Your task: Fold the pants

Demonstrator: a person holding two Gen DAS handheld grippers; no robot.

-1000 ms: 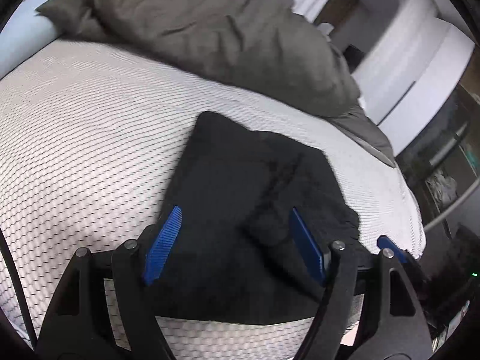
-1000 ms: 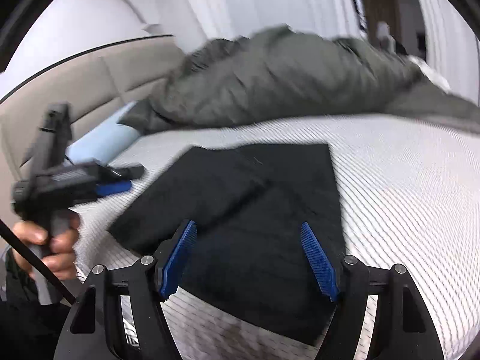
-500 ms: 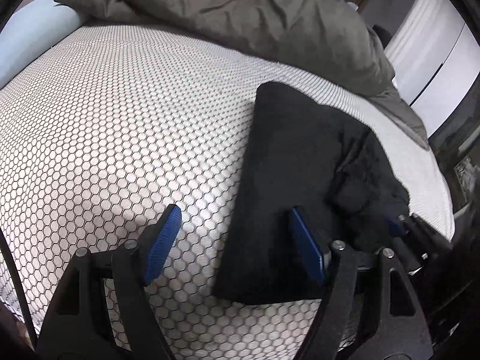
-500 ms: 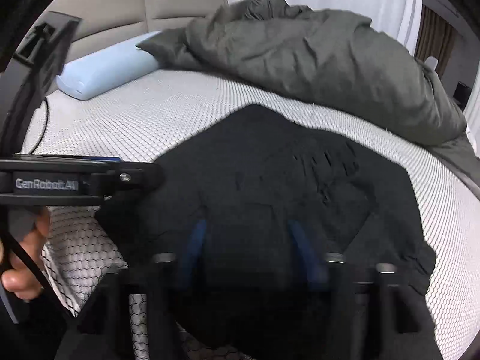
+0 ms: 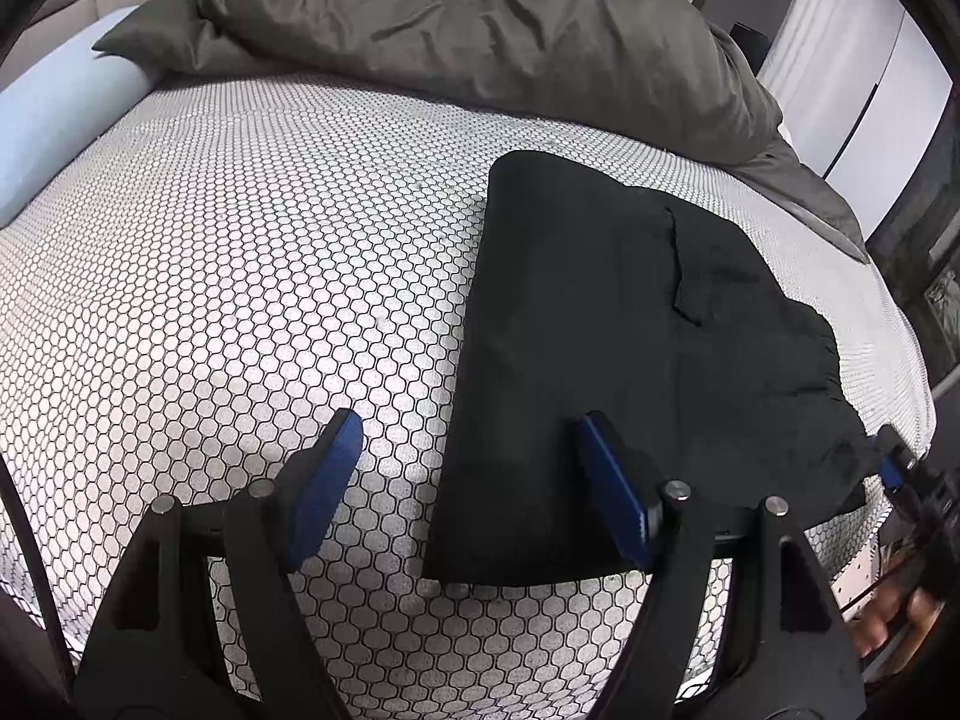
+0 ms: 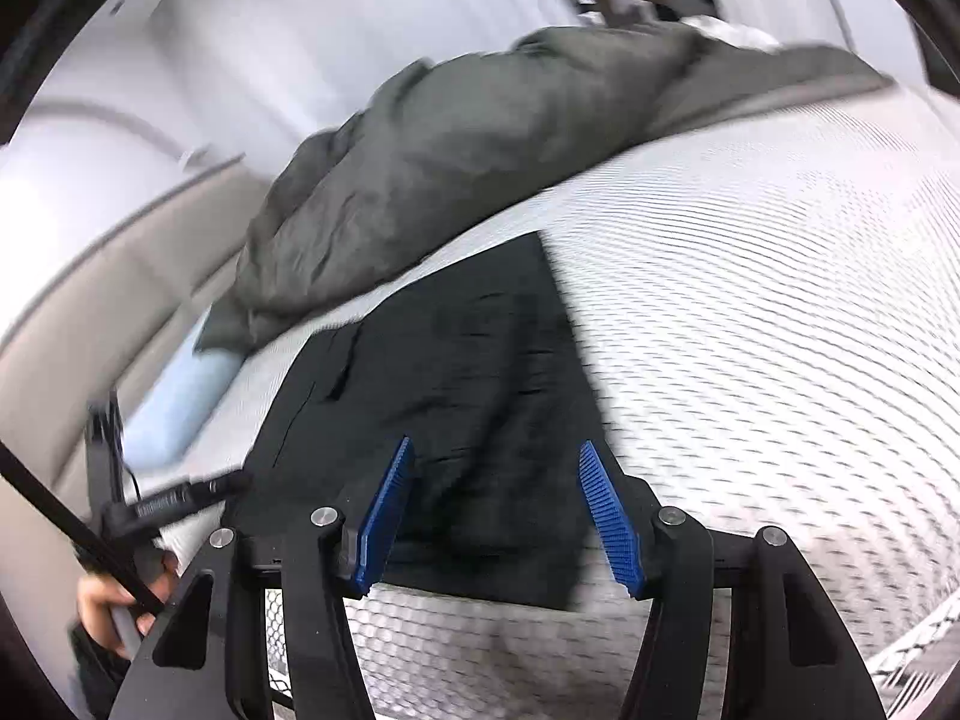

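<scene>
Black pants [image 5: 606, 324], folded into a rough rectangle, flat on a bed [image 5: 240, 276] covered in white cloth with a black honeycomb print. Straight long edge on the left in the left wrist view, running from about 12 o'clock down to 6 o'clock; looser, rumpled cloth bulging out toward 3 o'clock. Near edge of the pants close to the front edge of the bed.

Left gripper [image 5: 468, 480] hanging over the near left corner of the pants, jaws wide apart, nothing pinched between them. Left blue pad over bare honeycomb cloth, right blue pad over the black fabric; contact with the cloth not clear enough to call.

Right gripper [image 6: 498, 510] low over the near end of the pants [image 6: 456, 396] in its own view, much of that picture smeared by motion. Jaws just opening, now standing apart, black fabric lying in the gap but neither pad pressing on it. Same gripper glimpsed at 4 o'clock in the left wrist view, at the bed's edge, with fingers of a hand [image 5: 888, 624] below it.

Grey-green duvet [image 5: 480, 30] heaped at 12 o'clock, beyond the pants and apart from them. Pale blue pillow [image 5: 66, 126] at 10 o'clock. Beige padded headboard [image 6: 90, 300] at 9 o'clock in the right wrist view, with the other hand [image 6: 114, 594] at 8 o'clock.
</scene>
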